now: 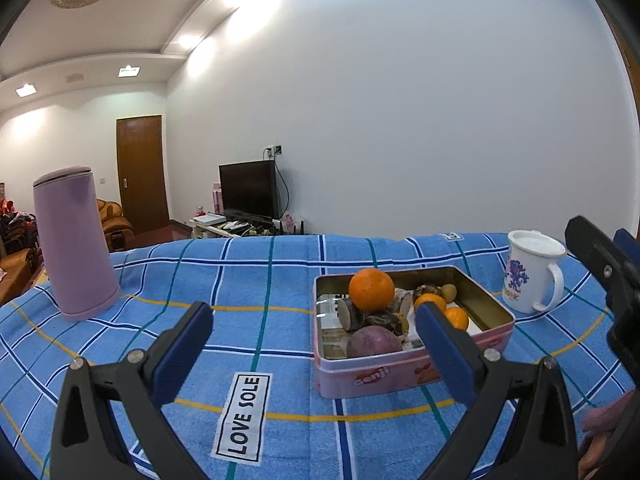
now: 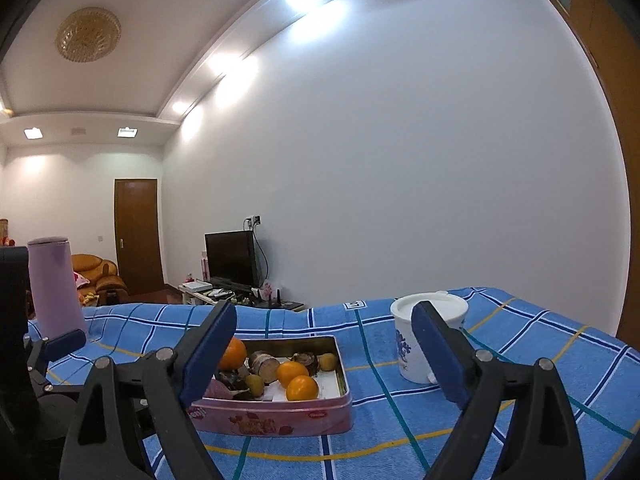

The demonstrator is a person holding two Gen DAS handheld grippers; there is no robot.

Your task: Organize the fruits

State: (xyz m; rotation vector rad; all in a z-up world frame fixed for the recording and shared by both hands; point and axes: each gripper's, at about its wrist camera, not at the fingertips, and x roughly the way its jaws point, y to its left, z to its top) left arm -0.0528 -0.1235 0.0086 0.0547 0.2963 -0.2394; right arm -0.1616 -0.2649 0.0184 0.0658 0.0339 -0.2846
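- Two black grippers with blue pads hover above a table draped in a blue plaid cloth point(image 1: 280, 280), and neither holds anything
- The left gripper point(image 1: 314, 344) has its jaws spread wide; its right pad sits in front of the near right part of the pink rectangular metal tin point(image 1: 400, 372), though whether it touches the tin cannot be told
- The right gripper point(image 2: 324, 354) is likewise wide open, with the tin showing between its fingers in the right wrist view and its left pad overlapping the tin's left end
- The tin holds the fruit: a large round orange point(image 1: 371, 289) rides on top of the pile toward the far left, resting on brown cut chunks point(image 1: 352, 314)
- A purple-skinned rounded fruit point(image 1: 374, 342) lies against the near wall of the tin
- Two small orange tangerines point(image 2: 298, 380) lie side by side toward the tin's right half, touching or nearly so
- A small yellow-green fruit point(image 2: 328, 361) sits near the far right corner, and another one point(image 2: 255, 384) lies just left of the tangerines
- A white plastic mug with a lid and a blue and pink print point(image 1: 532, 276) stands on the cloth to the right of the tin, apart from it
- A tall lilac cylindrical flask point(image 1: 74, 244) stands upright far to the left, well apart from the tin
- A white label reading LOVE SOLE point(image 1: 243, 416) lies on the cloth between the left gripper's fingers
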